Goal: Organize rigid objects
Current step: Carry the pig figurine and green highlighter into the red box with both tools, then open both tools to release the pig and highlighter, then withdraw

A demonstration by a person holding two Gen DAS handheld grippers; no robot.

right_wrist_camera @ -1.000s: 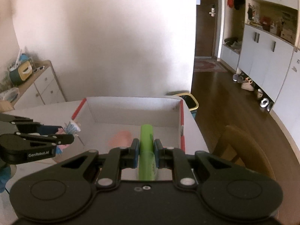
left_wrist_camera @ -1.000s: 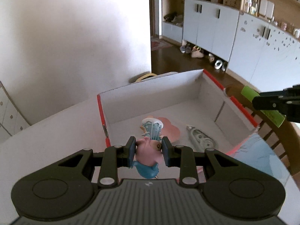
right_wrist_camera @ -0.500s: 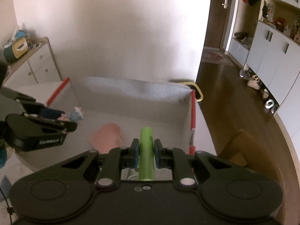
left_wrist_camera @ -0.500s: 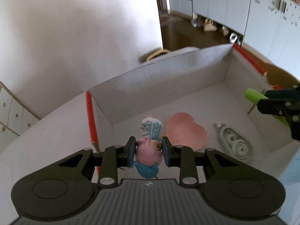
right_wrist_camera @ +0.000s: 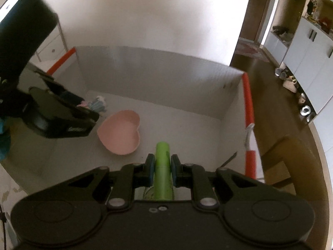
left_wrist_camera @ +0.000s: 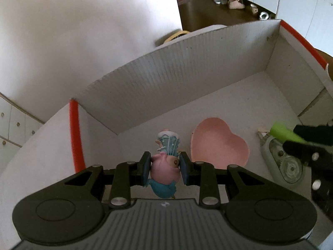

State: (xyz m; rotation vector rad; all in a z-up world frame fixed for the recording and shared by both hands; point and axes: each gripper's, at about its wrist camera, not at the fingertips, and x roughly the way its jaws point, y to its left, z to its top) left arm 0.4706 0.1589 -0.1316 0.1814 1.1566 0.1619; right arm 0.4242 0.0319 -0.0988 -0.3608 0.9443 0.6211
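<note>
Your left gripper clamps the pig toy over the box floor; your right gripper clamps the green tube inside too. A pink heart dish lies between them, a tape dispenser beneath the tube.

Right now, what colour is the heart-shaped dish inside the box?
Pale pink; the heart-shaped dish shows best in the right wrist view.

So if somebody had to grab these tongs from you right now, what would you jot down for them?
Left tongs: shut on the pink-and-blue figurine, low inside the white box.
Right tongs: shut on the green tube, also over the box.
Already lying in the box: pink heart dish and correction tape dispenser.
Left: release both items inside.
</note>
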